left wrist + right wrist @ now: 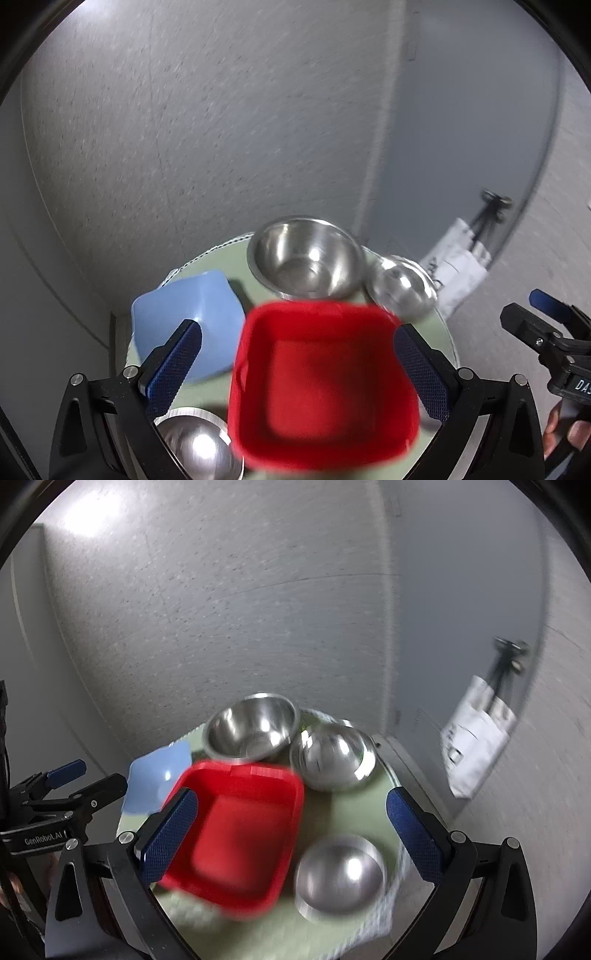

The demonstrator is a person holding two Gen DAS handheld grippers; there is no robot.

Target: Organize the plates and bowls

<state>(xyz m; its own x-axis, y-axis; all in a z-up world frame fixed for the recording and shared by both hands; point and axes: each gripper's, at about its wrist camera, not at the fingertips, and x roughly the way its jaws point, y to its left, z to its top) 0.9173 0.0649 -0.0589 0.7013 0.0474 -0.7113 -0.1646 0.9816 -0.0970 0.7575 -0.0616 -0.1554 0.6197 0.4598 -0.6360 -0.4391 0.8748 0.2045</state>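
Observation:
A red square dish (325, 387) sits on a small round table with a pale green cloth (236, 262). My left gripper (295, 365) is open, its jaws wide either side of the dish, above it. A blue square dish (184, 314) lies left. An upright steel bowl (306, 258) stands behind, with a second steel bowl (402, 284) to its right and a third steel bowl (199, 450) at front left. My right gripper (291, 827) is open over the table between the red dish (240, 838) and an overturned steel bowl (340, 875).
The table stands in a corner of speckled grey walls (184, 129). A door (461, 129) is at the right, with a white bag (458, 273) and a tripod (495, 210) by it. The right gripper's body (554, 339) shows at the left view's right edge.

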